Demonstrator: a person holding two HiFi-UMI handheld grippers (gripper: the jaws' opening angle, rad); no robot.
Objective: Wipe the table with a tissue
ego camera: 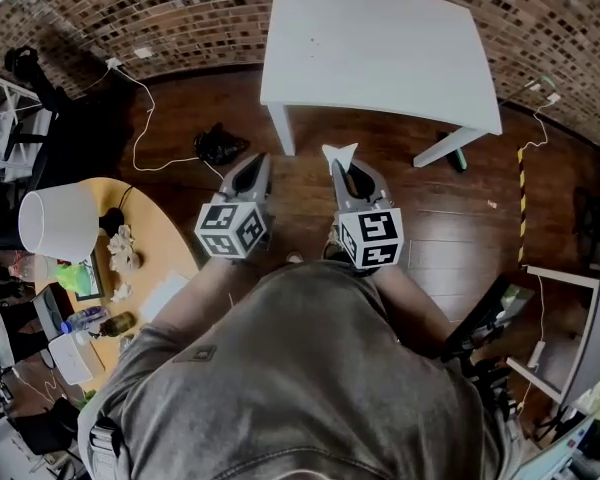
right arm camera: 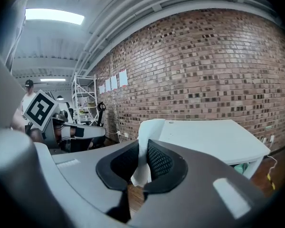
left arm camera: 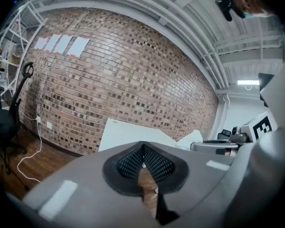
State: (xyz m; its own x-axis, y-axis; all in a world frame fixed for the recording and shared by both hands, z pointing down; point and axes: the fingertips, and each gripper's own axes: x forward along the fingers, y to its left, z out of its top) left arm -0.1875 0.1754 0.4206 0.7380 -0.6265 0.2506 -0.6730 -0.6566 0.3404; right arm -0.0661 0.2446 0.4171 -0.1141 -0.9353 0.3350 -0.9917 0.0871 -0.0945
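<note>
Pinching a white tissue (right arm camera: 143, 144) low down, the right gripper (right arm camera: 143, 163) has its jaws pressed shut on the sheet. A loose flap stands free above the tips, probably left that way so there is slack paper to lay flat against a surface. The left gripper (left arm camera: 143, 148) has its jaws pressed together at the tips with nothing between them. Only wooden floor shows through the gap behind the tips. It looks idle, since one tool is enough for wiping.

Both grippers sit side by side close to the person's chest, pointing forward over bare floor. The white worktop (ego camera: 380, 48) stands ahead against the brick wall (ego camera: 540, 8), well apart from both sets of jaws. The tissue hangs in the air and touches nothing but the jaws. By this reading the wiping has not begun and the person is at the approach step, carrying the tissue toward the surface.

The next move calls for closing that gap, then tilting the right gripper down so that the flap, not the hard jaw tips, meets the top. A sheet this thin, held by one narrow pinch, may tear or slip out under a hard drag, so light pressure seems wise.

A round wooden table (ego camera: 165, 233) with a lampshade (ego camera: 58, 223) lies off to the left and plays no part here.
</note>
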